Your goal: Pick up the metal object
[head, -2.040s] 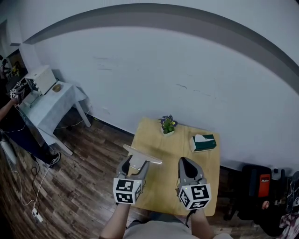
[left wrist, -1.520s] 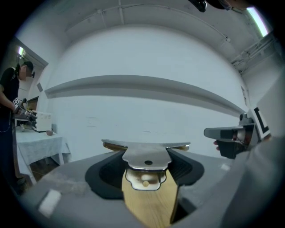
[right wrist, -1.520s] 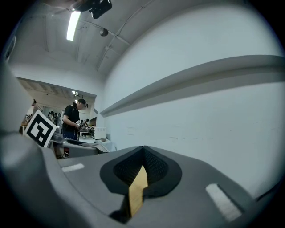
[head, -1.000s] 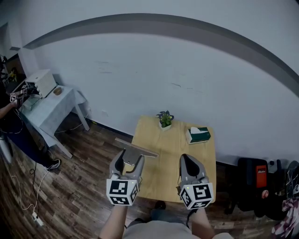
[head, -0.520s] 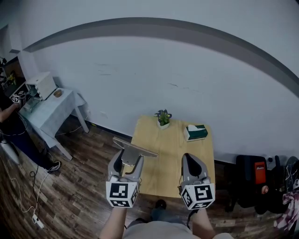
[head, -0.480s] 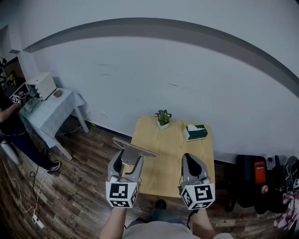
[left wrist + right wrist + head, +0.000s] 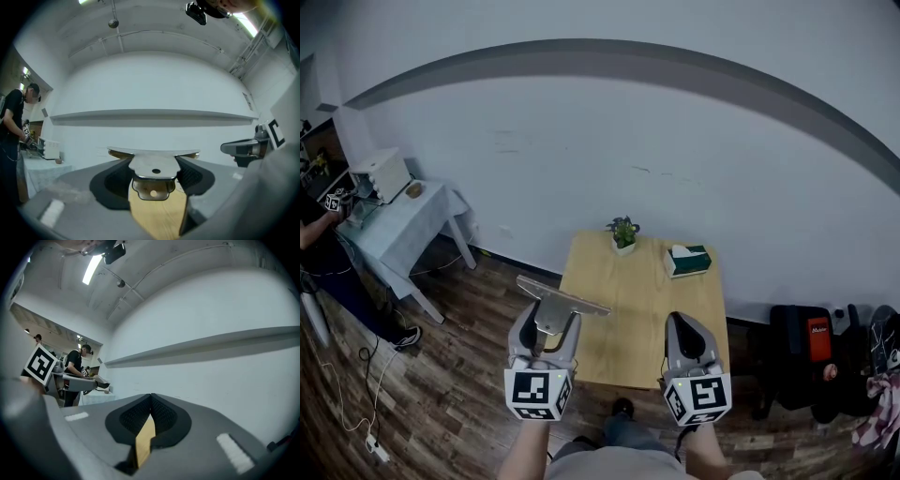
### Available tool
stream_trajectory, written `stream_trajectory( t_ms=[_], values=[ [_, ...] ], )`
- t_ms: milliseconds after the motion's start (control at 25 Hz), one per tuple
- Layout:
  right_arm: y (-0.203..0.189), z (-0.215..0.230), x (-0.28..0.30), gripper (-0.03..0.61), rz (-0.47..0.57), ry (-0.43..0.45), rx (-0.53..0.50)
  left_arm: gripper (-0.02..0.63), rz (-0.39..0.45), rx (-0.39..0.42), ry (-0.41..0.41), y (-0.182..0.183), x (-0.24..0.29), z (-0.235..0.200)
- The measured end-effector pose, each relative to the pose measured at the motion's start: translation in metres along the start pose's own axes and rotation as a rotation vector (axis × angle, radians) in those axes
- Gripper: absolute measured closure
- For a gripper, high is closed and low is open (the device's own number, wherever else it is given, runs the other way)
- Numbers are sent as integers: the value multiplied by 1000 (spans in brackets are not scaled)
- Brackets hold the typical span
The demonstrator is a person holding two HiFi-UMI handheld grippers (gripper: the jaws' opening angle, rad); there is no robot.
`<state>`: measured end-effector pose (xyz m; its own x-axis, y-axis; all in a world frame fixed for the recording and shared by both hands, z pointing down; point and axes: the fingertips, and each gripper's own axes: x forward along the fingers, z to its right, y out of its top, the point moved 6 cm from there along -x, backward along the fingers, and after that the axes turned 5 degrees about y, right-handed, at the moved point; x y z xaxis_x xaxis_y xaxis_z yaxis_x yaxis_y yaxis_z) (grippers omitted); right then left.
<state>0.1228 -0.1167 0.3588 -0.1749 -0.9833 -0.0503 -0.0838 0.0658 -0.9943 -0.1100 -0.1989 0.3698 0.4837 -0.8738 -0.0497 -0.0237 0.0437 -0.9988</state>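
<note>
The metal object (image 7: 562, 306) is a flat T-shaped plate with a wide crossbar and a short stem with holes. My left gripper (image 7: 547, 324) is shut on its stem and holds it in the air over the near left corner of the wooden table (image 7: 649, 300). In the left gripper view the metal object (image 7: 154, 167) sits level between the two black pads (image 7: 194, 176), its crossbar out in front. My right gripper (image 7: 682, 322) hovers at the table's near edge with nothing in it. In the right gripper view the right gripper (image 7: 151, 397) has its fingertips meeting.
A small potted plant (image 7: 622, 232) and a green tissue box (image 7: 688, 260) stand at the table's far side by the white wall. At the left are a white-clothed side table (image 7: 403, 220) and a person (image 7: 317, 239). Dark bags (image 7: 804, 352) lie at the right.
Both grippers have drawn back from the table toward me and sit lower in the head view. The left one still carries the metal object. The jaws look the same.
</note>
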Motion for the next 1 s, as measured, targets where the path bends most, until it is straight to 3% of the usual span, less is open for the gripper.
stream_trajectory(
  t_ms=[1000],
  values=[
    [-2,-14,-22,577,8,-38,-9,311,35,-12,20,11,-22,-14]
  ],
)
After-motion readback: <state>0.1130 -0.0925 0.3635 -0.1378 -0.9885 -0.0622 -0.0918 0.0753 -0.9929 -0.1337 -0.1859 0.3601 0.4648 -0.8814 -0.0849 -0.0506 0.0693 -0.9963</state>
